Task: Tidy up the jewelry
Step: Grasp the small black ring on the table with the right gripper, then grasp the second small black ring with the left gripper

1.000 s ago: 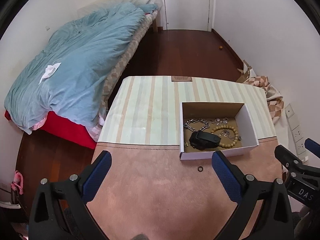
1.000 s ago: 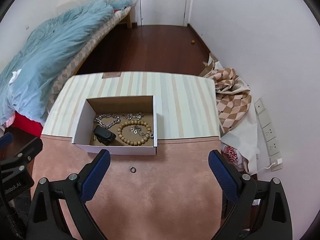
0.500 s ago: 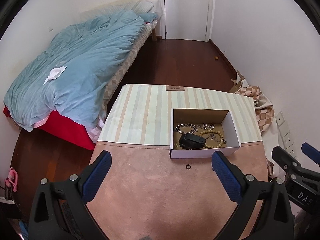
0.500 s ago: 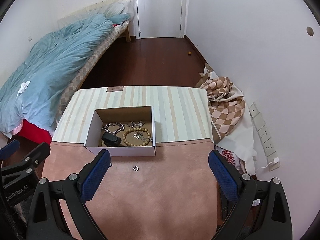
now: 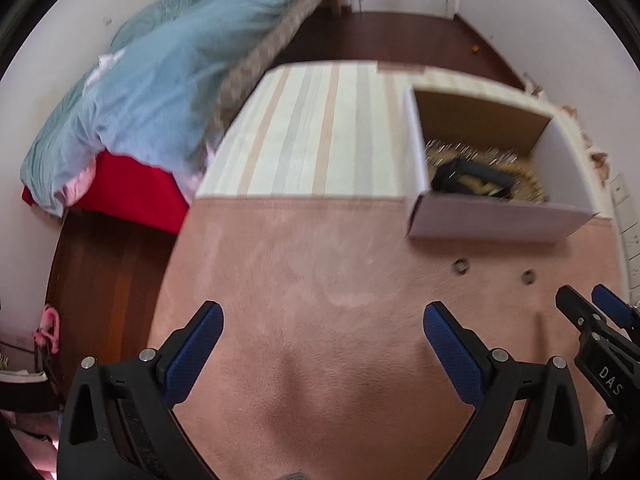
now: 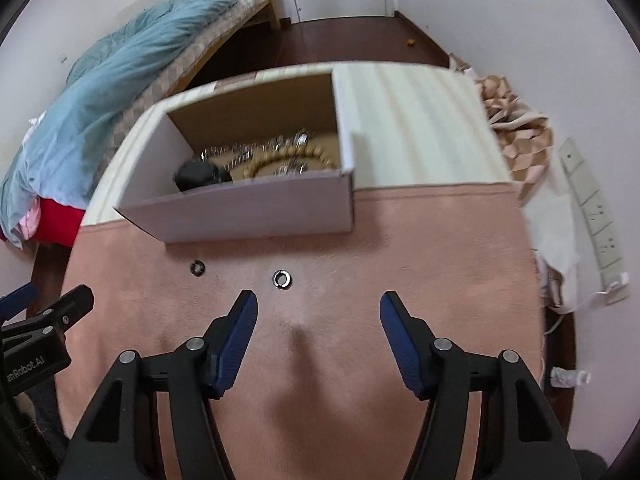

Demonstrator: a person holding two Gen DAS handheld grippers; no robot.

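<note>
The right gripper [image 6: 318, 312] hangs low over the pink mat [image 6: 360, 248] with its jaws half-narrowed and nothing between them, having just been closing, while the left gripper [image 5: 322, 328] stands wide and empty over bare mat farther to the left. Just ahead of the right gripper's left fingertip lies a silver ring [image 6: 282, 278], and a darker ring [image 6: 197, 267] sits off to its left, both loose on the mat in front of the white box [image 6: 256, 212]. Inside the box a bead bracelet [image 6: 292, 158], silver chains [image 6: 240, 148] and a black object [image 6: 196, 174] lie jumbled together on the cardboard floor. The likely trouble is the silver ring itself: it is small, lies flat on soft pile and sits off the jaws' centre line, so a pinch from here may close on nap alone or flick the ring away toward the box wall. A steep descent could also press a fingertip onto the ring and bury it in the mat. The left wrist view is smeared, so the rings show there only as faint marks, and any aim taken from that side is a guess. The two grippers stand near each other, and reaching for neighbouring rings at once risks a knock between them.
</note>
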